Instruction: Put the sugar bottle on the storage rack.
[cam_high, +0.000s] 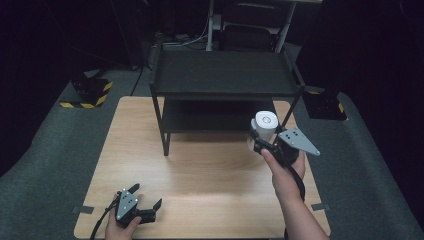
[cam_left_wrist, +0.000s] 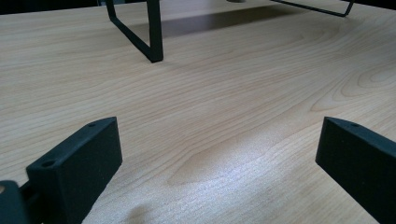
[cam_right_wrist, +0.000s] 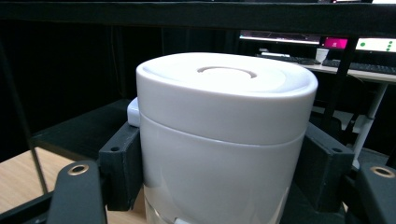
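Right gripper (cam_high: 260, 142) clamps white lidded jar (cam_high: 264, 125) upright, held above worktop (cam_high: 210, 170) at front right of black shelf rack (cam_high: 222, 80); left gripper (cam_high: 150, 210) jaws wide, resting near worktop's front left edge.

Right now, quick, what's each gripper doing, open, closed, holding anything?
Left gripper: open, empty, low over the table.
Right gripper: closed on the white container, held above the table.

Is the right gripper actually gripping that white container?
Touching. In the right gripper view, both black jaws press flush against the white container's sides, with the right gripper closed on it.
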